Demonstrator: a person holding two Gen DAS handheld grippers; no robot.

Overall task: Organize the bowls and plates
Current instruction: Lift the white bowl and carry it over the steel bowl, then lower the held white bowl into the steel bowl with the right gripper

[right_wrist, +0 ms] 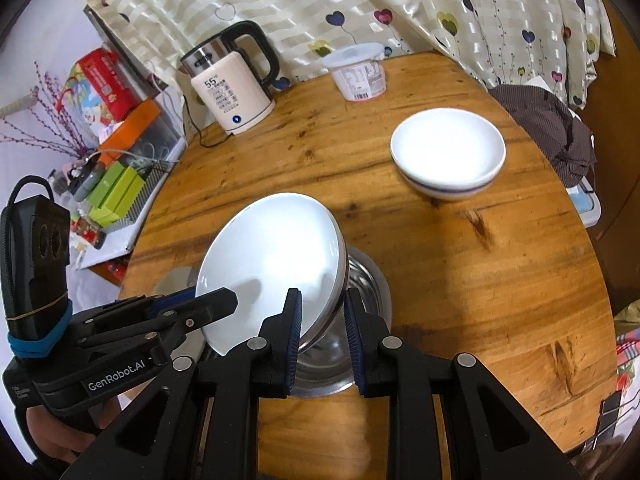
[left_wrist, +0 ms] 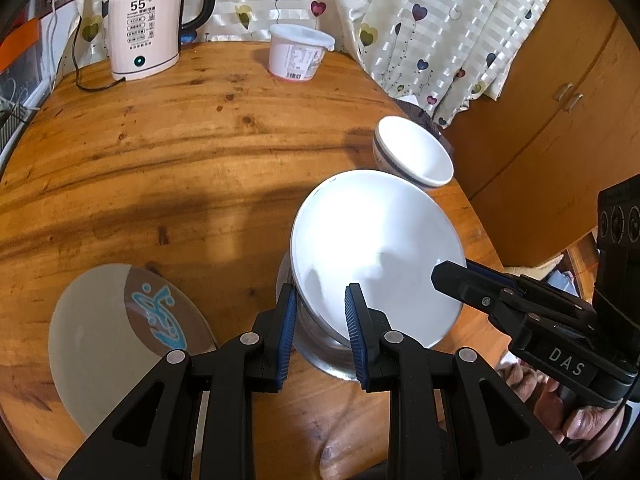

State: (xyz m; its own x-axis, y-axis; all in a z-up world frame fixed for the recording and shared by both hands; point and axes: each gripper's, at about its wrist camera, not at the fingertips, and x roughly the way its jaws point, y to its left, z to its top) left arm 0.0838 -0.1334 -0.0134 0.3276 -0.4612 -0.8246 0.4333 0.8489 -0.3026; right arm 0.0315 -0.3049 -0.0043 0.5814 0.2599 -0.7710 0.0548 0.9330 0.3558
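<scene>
A white plate (left_wrist: pixel 376 240) hangs tilted over a steel bowl (left_wrist: pixel 324 354) that stands on the round wooden table (left_wrist: pixel 180 168). My left gripper (left_wrist: pixel 322 312) is shut on the plate's near left rim. My right gripper (left_wrist: pixel 450 274) clamps the opposite rim. In the right wrist view the right gripper (right_wrist: pixel 323 316) pinches the white plate (right_wrist: pixel 272 256) at its right edge, with the steel bowl (right_wrist: pixel 366 280) just beneath, and the left gripper (right_wrist: pixel 224 300) holds the far side. Two stacked white bowls with a blue stripe (right_wrist: pixel 448 152) sit further back.
A cream plate with a blue fish pattern (left_wrist: pixel 100 340) lies at the near left of the table. A kettle (left_wrist: pixel 144 32) and a lidded plastic tub (left_wrist: pixel 298 54) stand at the back. A dark cloth (right_wrist: pixel 548 128) lies at the right edge. A curtain hangs behind.
</scene>
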